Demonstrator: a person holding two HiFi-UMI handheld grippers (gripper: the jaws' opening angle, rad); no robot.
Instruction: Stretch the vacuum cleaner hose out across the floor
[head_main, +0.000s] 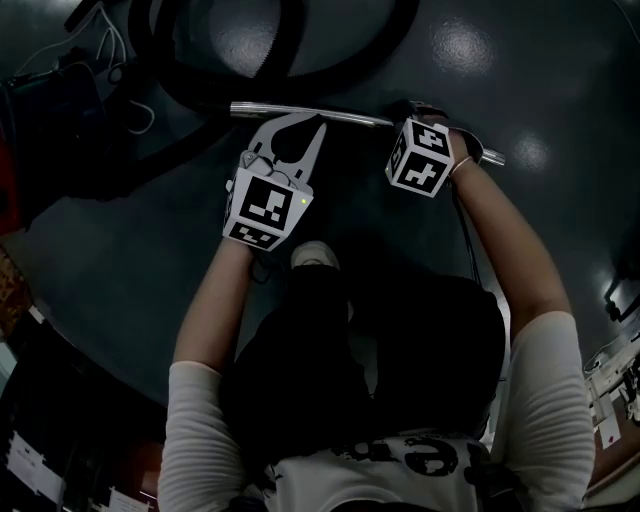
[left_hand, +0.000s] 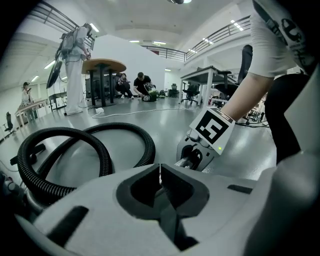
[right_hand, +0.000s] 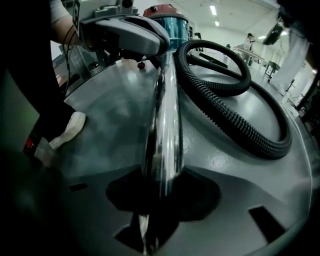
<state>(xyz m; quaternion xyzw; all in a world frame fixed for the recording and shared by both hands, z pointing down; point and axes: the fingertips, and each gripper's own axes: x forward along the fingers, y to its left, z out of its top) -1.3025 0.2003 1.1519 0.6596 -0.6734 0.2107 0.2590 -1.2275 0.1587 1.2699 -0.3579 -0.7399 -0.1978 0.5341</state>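
One coiled hose (left_hand: 105, 155) is partly cropped; your left gripper (left_hand: 160, 172) is closed, empty, your right gripper (right_hand: 162, 200) spread wide around one chrome wand (right_hand: 165, 110).

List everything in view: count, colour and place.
hose: one, black, ribbed, looped on the floor beside the tube
tube: one, chrome, lying on the floor
vacuum cleaner: one, red top, bluish body, beyond the left claw
table: one, round, wooden top, far background
people: two, dark tops, low on the floor beyond the table
floor: grey, glossy
shoe: one, white, on the floor between the arms
left claw: one, white, shut, empty, tips by the tube
right claw: one, white, jaws apart around the tube
arms: two, white sleeves, reaching down
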